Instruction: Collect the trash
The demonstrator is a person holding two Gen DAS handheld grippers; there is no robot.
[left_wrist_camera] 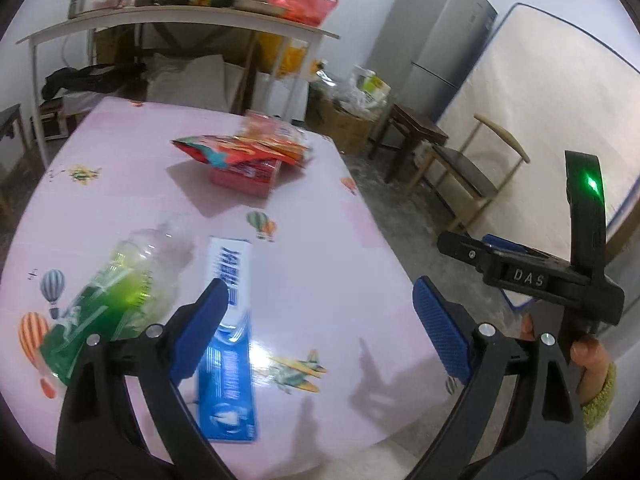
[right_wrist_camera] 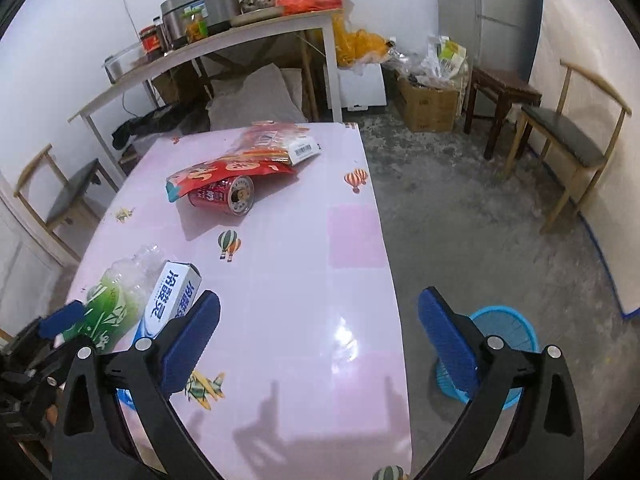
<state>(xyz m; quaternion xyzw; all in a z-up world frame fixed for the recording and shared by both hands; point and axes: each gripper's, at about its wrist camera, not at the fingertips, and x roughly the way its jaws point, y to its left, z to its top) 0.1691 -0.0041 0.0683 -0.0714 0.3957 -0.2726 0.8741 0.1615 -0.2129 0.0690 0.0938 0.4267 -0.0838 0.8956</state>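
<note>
The right claw (right_wrist_camera: 320, 332) hangs wide open and empty over the pink tabletop (right_wrist_camera: 304, 280). A red can (right_wrist_camera: 222, 196) lies under snack bags (right_wrist_camera: 248, 160). A blue basket (right_wrist_camera: 508, 332) stands on the floor.

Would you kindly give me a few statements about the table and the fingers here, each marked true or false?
1. Both grippers, left and right, are open and empty. True.
2. The red can stands upright. False: it lies on its side.
3. The green bottle lies beside the blue toothpaste box. True.
4. The blue basket sits on the table. False: it is on the floor beside it.
</note>
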